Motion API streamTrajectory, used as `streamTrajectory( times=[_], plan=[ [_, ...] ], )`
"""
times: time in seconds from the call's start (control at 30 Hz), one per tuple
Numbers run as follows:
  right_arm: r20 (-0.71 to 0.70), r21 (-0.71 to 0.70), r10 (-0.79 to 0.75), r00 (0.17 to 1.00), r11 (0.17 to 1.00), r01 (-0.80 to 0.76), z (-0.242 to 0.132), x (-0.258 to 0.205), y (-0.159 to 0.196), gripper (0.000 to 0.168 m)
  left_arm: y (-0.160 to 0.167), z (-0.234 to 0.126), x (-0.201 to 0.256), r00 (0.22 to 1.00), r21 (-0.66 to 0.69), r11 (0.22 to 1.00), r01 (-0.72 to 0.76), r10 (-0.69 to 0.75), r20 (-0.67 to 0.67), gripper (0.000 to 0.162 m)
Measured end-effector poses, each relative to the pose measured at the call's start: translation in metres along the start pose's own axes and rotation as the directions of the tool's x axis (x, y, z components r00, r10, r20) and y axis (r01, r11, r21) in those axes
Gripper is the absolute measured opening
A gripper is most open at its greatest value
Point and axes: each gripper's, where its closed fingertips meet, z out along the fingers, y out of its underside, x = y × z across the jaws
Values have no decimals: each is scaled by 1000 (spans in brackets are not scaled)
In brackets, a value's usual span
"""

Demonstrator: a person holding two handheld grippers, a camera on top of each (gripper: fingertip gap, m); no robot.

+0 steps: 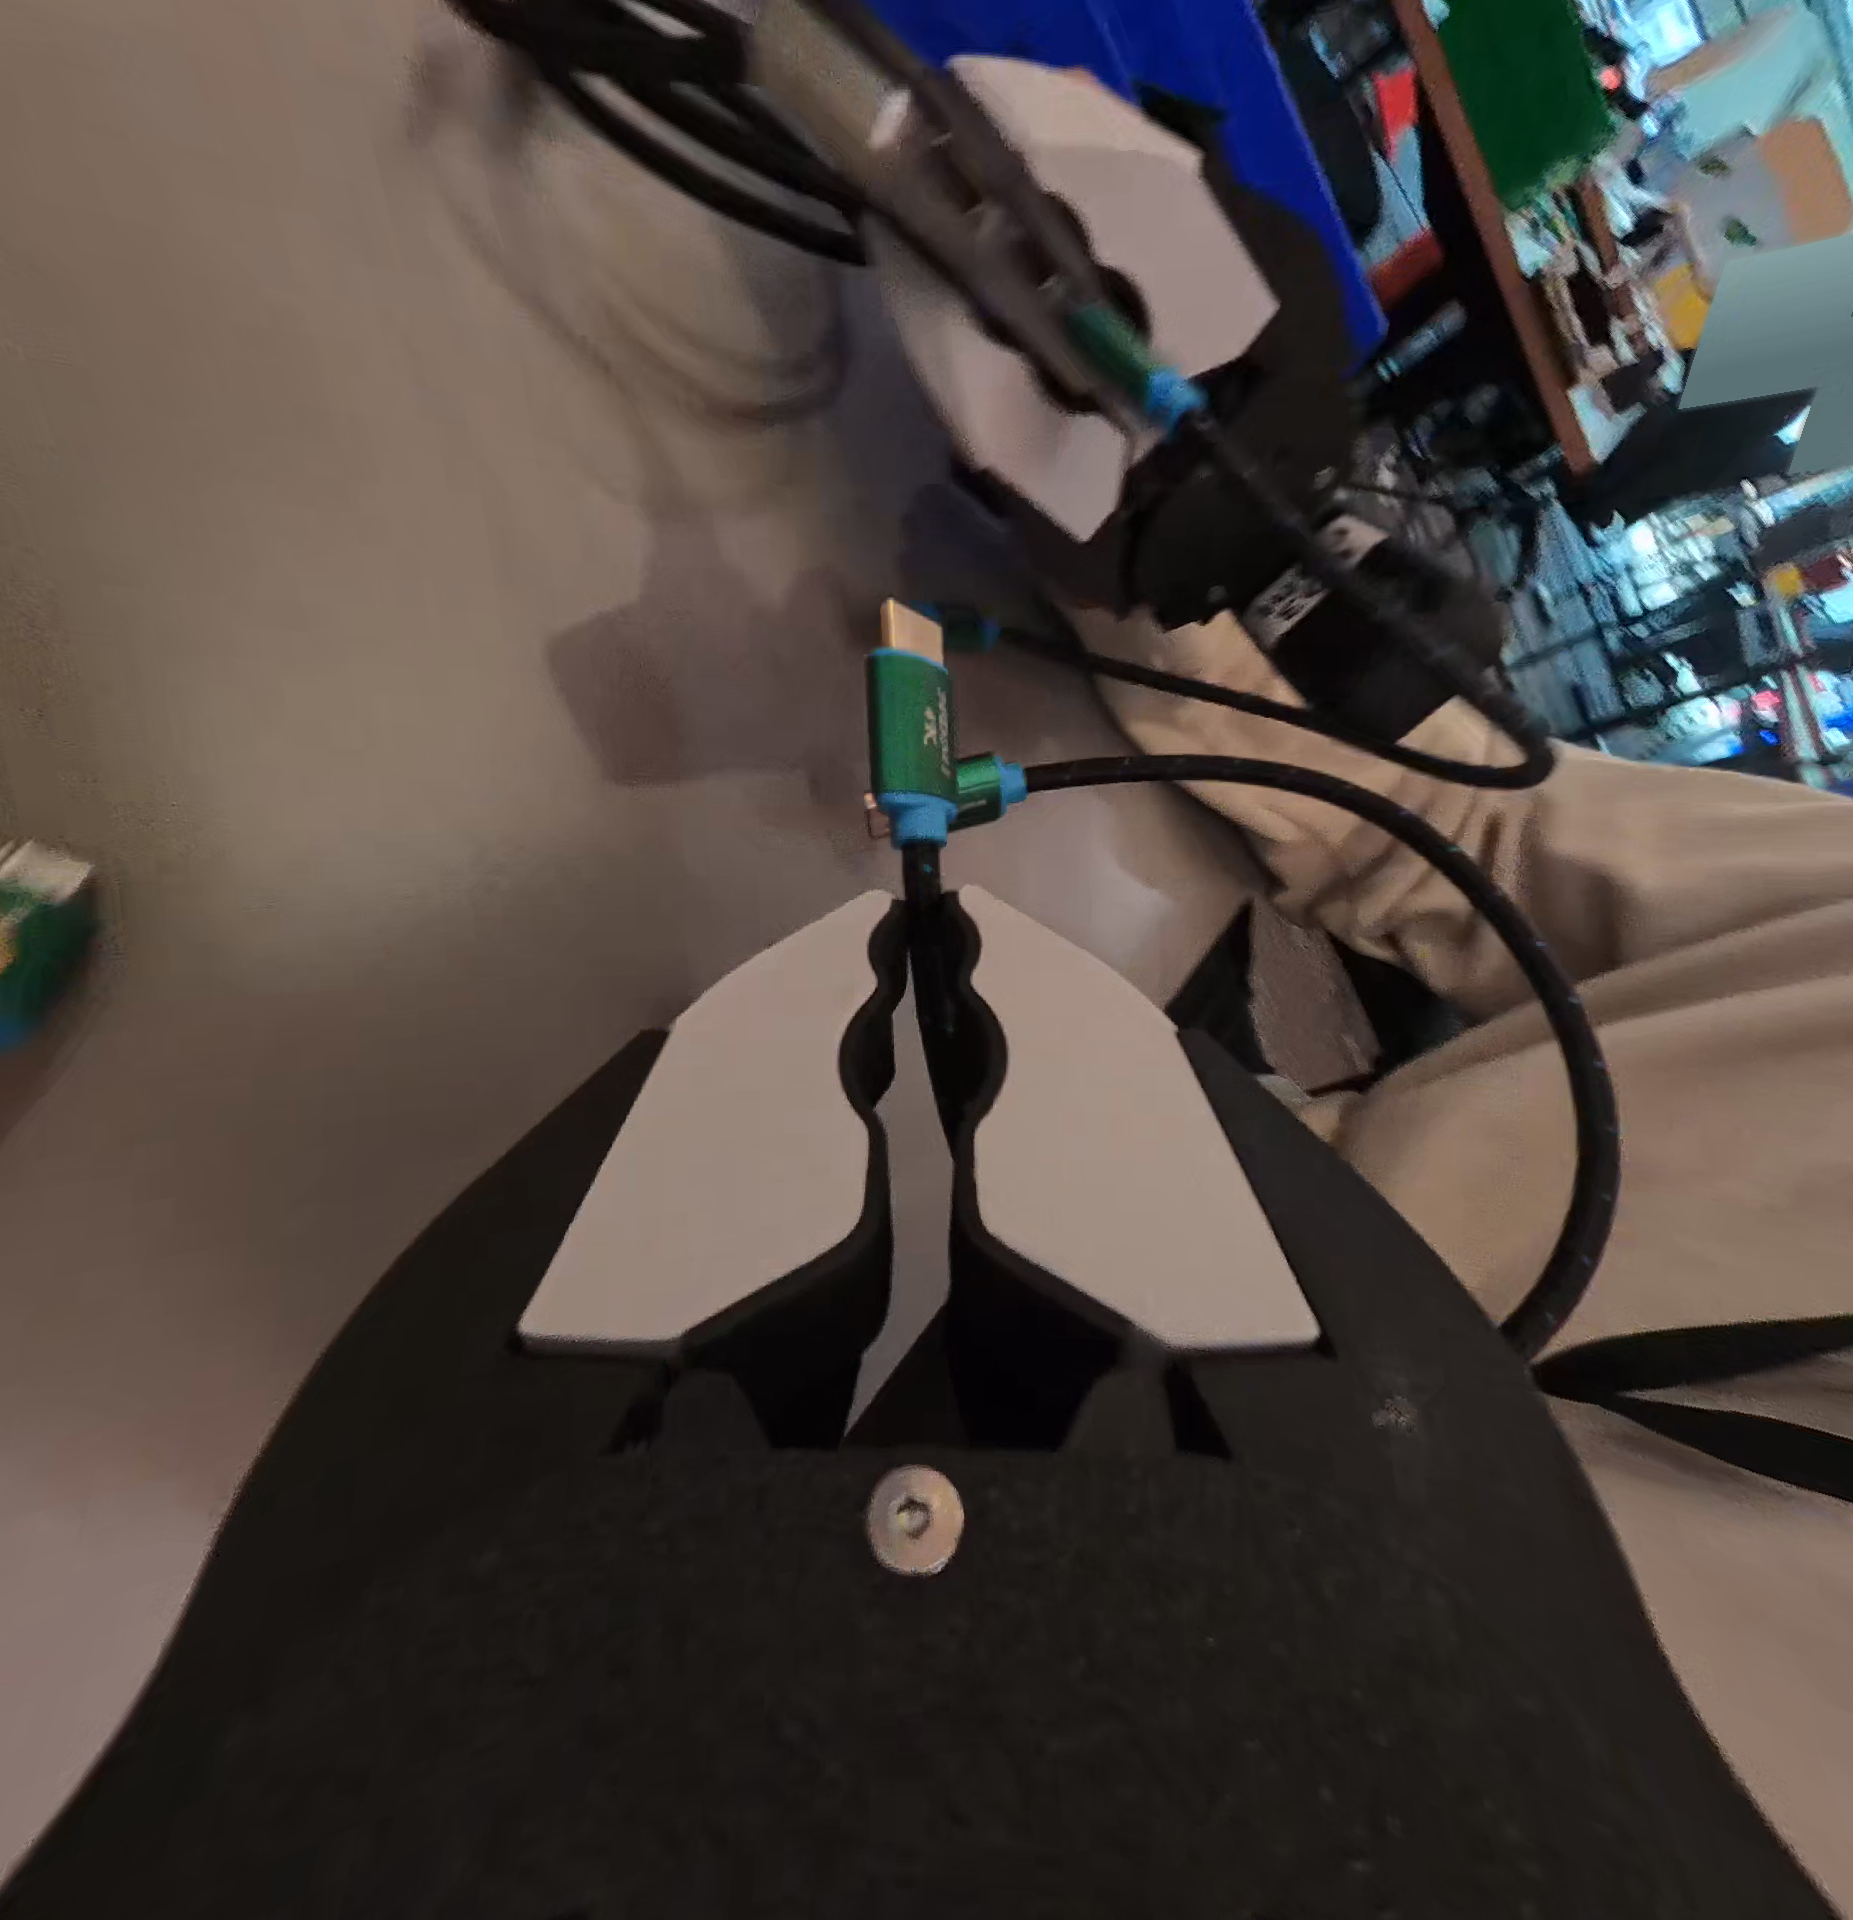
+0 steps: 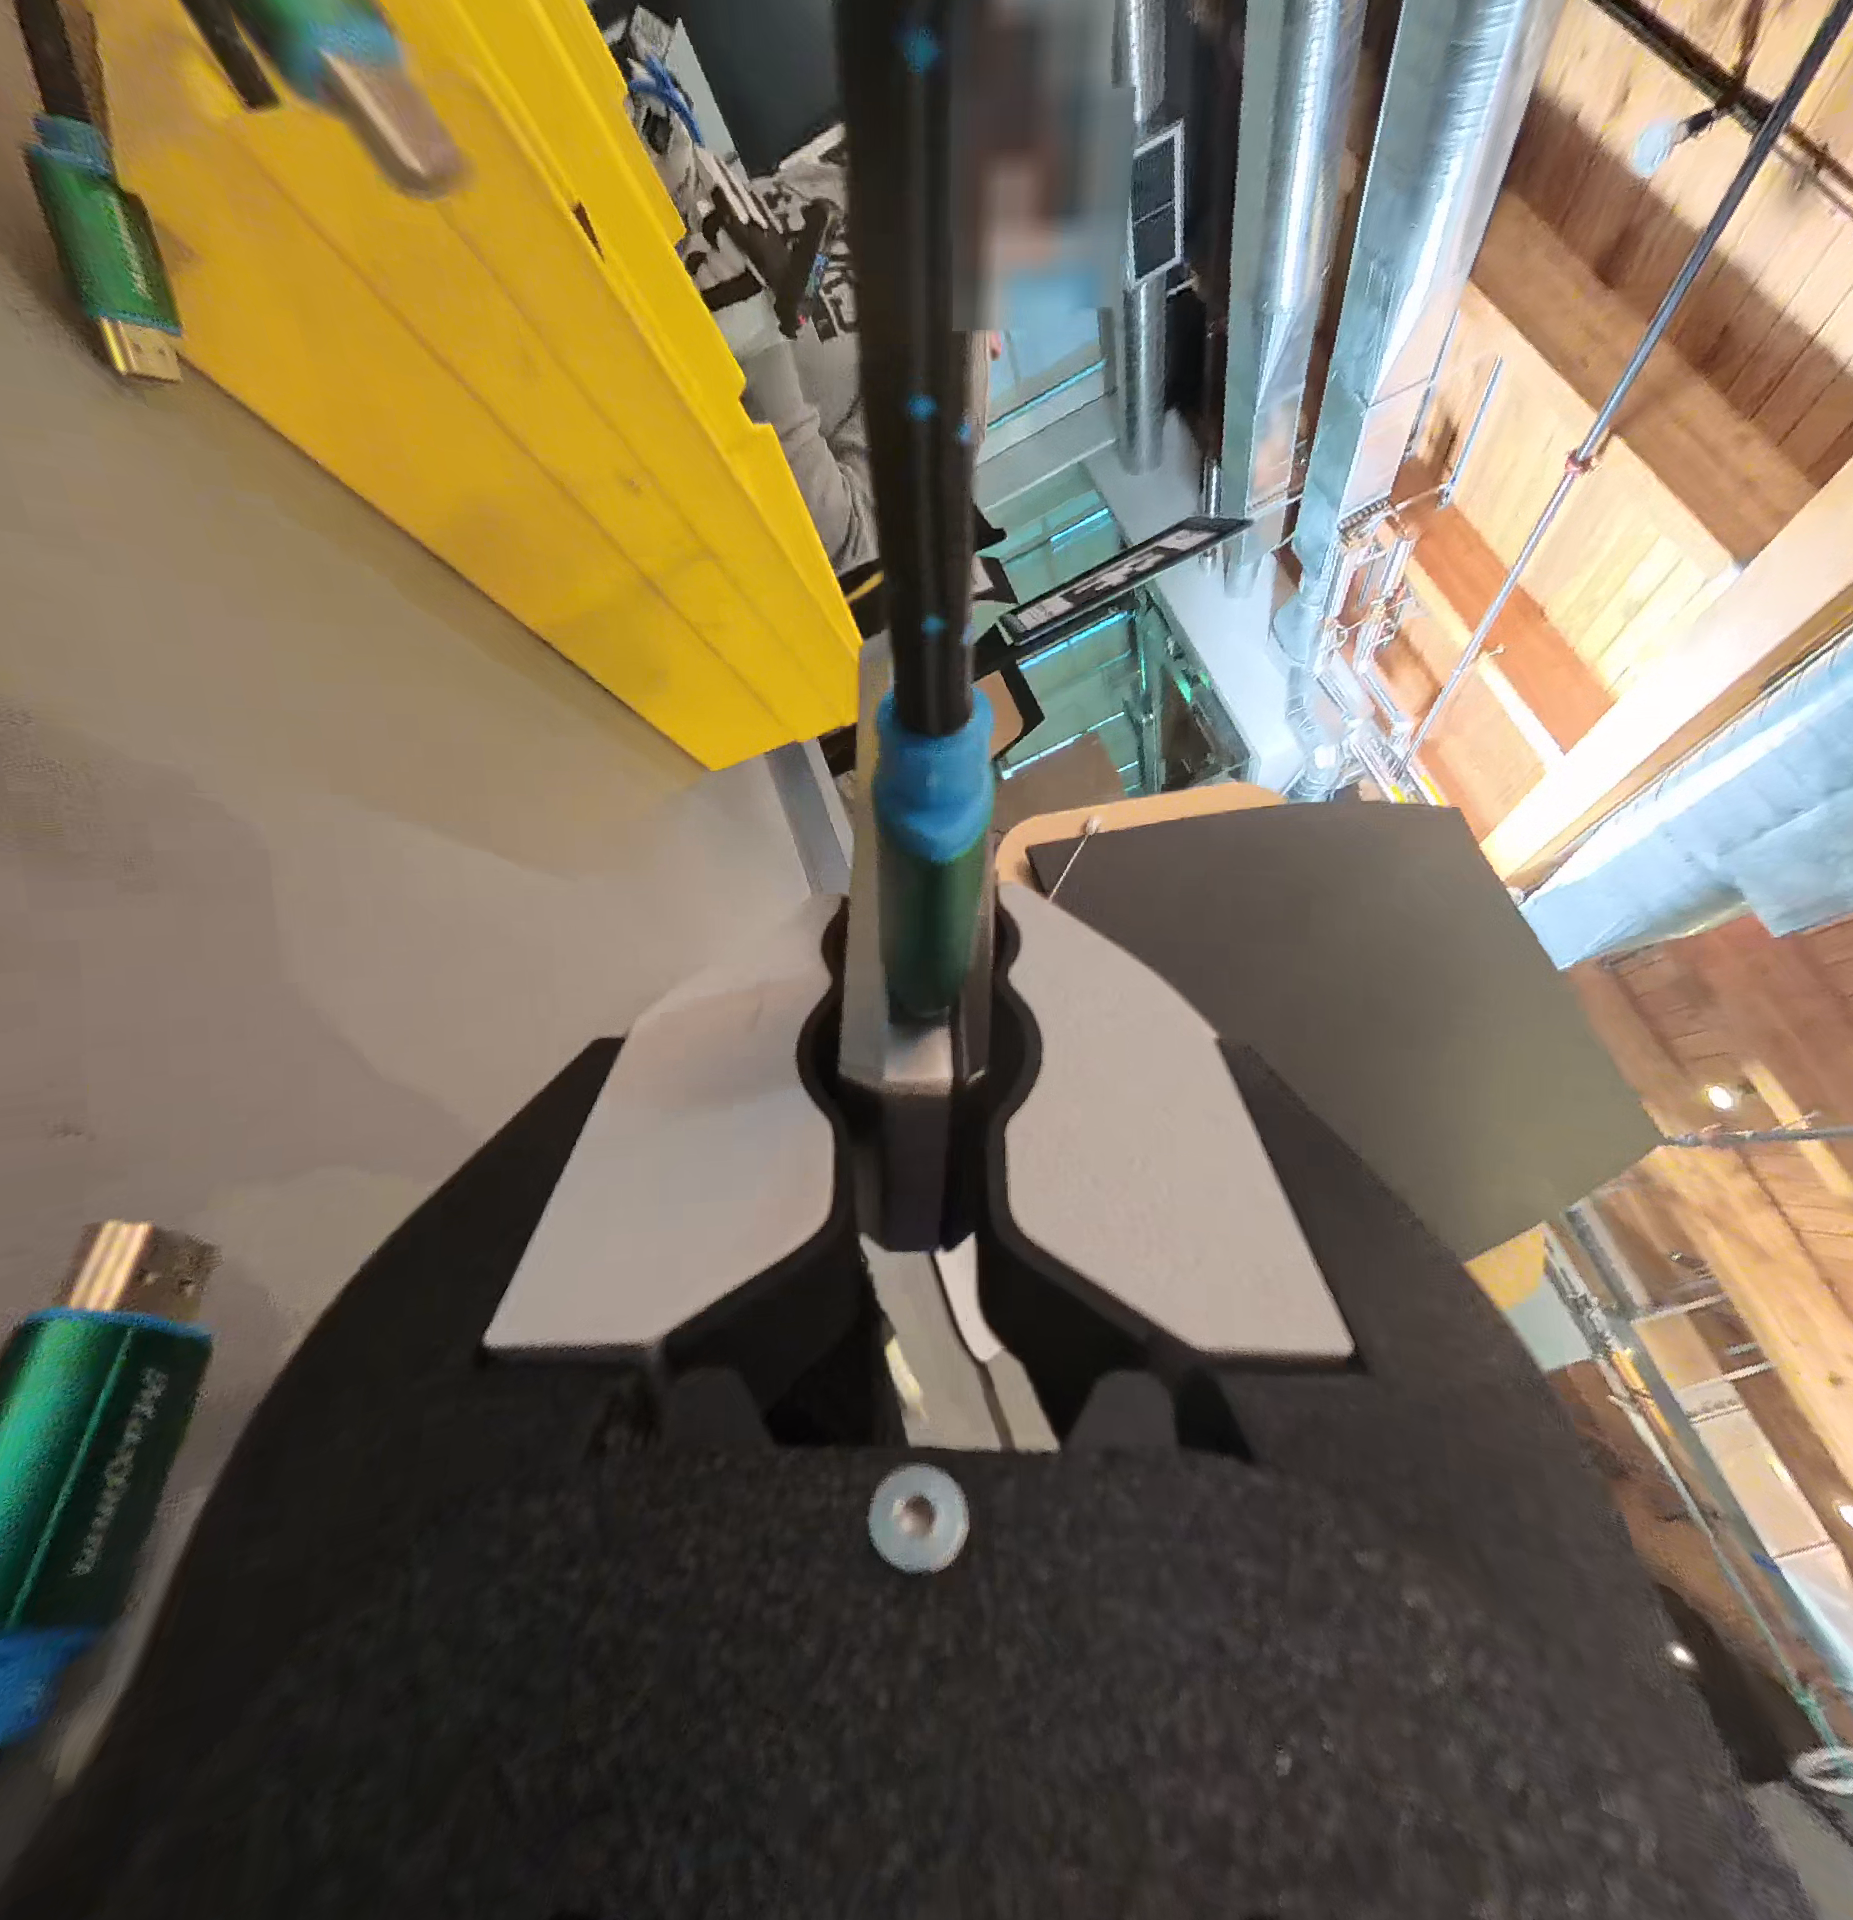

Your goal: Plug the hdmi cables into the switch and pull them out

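Observation:
In the left wrist view my left gripper (image 1: 927,904) is shut on the black braided cable just behind a green HDMI plug (image 1: 906,727) with a blue collar; its gold tip points away, free of any port. A second green plug (image 1: 979,792) lies just behind it on the table. My right gripper (image 2: 917,920) is shut on the grey HDMI switch (image 2: 862,997), held edge-on, with one green plug (image 2: 927,914) seated in it. It also shows in the left wrist view (image 1: 1057,260), holding the switch (image 1: 989,208) above the table.
Loose green plugs lie at the left in the right wrist view (image 2: 106,249) (image 2: 60,1455). A yellow bin (image 2: 434,364) stands behind them. A blue bin (image 1: 1213,104), coiled black cables (image 1: 641,125) and a person's beige clothing (image 1: 1524,1039) border the grey table.

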Motion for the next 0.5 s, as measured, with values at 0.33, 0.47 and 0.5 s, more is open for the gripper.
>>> streamTrajectory(
  times=[0.33,0.47,0.5],
  plan=[
    [-1,-49,-157,988,986,157,1,-10,-8,23,-49,37,4,1000,-29,1000,-4,4,-5,5],
    [-9,-88,-172,985,981,170,3,-6,1,23,-51,45,2,997,-2,998,58,-58,-57,6],
    [-18,-101,-201,979,975,198,3,-5,3,23,-48,47,1,996,-11,998,67,-68,-61,6]
  ],
)
